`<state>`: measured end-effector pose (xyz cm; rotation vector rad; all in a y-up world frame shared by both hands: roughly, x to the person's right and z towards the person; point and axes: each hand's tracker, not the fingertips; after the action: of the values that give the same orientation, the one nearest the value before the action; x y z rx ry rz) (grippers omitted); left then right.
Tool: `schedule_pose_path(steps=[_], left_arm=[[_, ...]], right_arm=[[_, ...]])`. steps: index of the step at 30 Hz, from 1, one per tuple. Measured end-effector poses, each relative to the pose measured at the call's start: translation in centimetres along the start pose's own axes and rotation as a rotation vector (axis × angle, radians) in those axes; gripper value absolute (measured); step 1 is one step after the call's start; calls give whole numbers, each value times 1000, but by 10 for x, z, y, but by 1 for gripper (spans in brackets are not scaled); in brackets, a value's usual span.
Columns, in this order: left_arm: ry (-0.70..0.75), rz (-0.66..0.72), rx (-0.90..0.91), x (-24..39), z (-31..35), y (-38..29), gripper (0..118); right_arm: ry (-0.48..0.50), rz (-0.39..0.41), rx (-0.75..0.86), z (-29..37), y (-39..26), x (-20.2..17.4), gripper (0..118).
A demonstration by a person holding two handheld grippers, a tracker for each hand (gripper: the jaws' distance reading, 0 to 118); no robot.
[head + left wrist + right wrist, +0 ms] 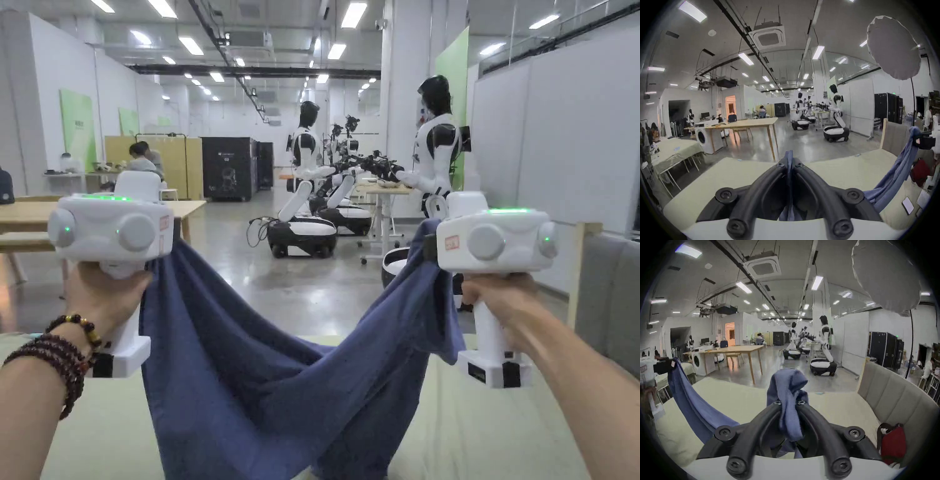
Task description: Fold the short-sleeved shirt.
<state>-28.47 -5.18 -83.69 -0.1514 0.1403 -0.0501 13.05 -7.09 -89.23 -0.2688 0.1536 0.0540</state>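
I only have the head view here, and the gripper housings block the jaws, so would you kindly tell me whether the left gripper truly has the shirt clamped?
Observer: Yes. In the left gripper view, the left gripper has its jaws closed on a thin edge of the blue shirt.
Operator: Thank you. And the right one?
Observer: The right gripper is also shut on the shirt, but on a thick bunched wad that bulges above the jaws.
Operator: Is anything lying on the bed near my right side?
Observer: A red bag sits against the padded grey headboard, apart from the shirt.
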Motion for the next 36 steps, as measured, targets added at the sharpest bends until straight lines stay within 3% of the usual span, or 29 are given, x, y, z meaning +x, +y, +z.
schedule_pose_path(steps=[4, 8, 11, 15, 21, 23, 28, 31, 33, 35, 36], left_arm=[[-21, 11, -35, -3, 3, -34, 1], [-58, 3, -45, -15, 35, -62, 1], [-82, -9, -79, -28, 75, -86, 1], [-124, 100, -117, -47, 146, -130, 1], [-197, 146, -238, -71, 237, -215, 1], [-204, 113, -302, -74, 263, -247, 1], [-246, -2, -471, -66, 296, -319, 1], [-221, 3, -591, -65, 292, -354, 1], [-197, -19, -621, -66, 288, -370, 1], [-218, 37, -597, -70, 288, -375, 2], [-208, 50, -590, -71, 289, -374, 8]], right_arm=[[11, 9, -16, -7, -34, 15, 9], [44, 35, -5, 32, -62, 30, 9], [73, 65, 1, 82, -89, 40, 9], [121, 162, -23, 165, -136, 44, 9], [171, 218, -124, 273, -227, 49, 9], [179, 230, -231, 292, -263, 52, 9], [198, 368, -588, 283, -349, 60, 9], [196, 344, -707, 264, -383, 69, 9], [208, 273, -673, 258, -388, 73, 9], [215, 265, -663, 261, -379, 79, 11], [211, 236, -647, 264, -374, 82, 16]])
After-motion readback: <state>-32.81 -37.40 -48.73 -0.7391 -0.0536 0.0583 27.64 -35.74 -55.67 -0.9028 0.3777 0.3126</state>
